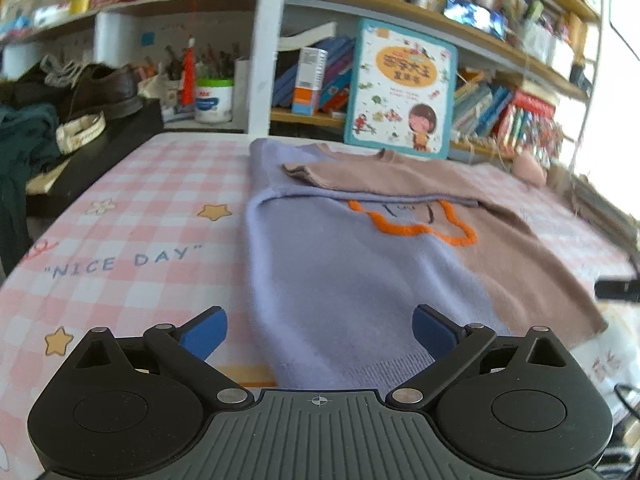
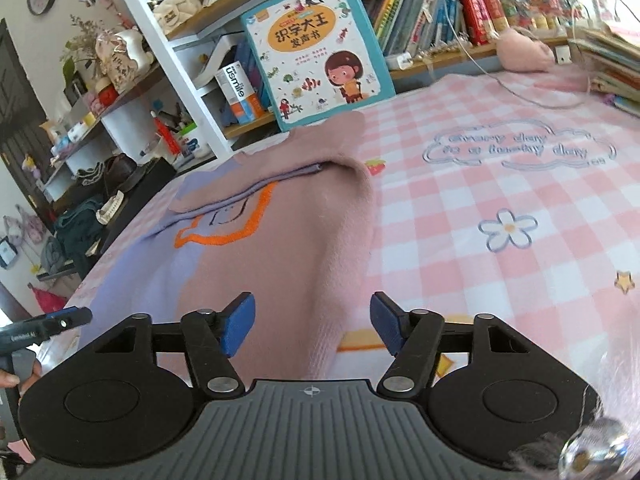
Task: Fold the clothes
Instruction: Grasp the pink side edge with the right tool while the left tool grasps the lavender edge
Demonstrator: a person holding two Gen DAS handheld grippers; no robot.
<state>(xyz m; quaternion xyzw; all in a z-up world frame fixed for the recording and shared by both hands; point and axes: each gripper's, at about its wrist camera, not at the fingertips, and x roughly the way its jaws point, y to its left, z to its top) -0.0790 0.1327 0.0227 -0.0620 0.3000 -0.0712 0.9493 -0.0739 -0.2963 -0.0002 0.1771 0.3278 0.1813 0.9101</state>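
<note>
a white tub [image 1: 214,100] on the shelf holds pens. left tongs [image 1: 320,332] gape wide, right tongs [image 2: 312,326] half open, both empty over the sweater [image 1: 340,264] at the bench's near edge.

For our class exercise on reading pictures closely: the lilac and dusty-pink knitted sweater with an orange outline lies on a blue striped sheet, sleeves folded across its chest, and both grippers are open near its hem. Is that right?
Not quite. The sheet is pink and white checked, not blue striped, as the right wrist view shows. The rest holds: the lilac and dusty-pink knitted sweater has its sleeves folded across, and the left gripper and right gripper are open near its hem.
</note>
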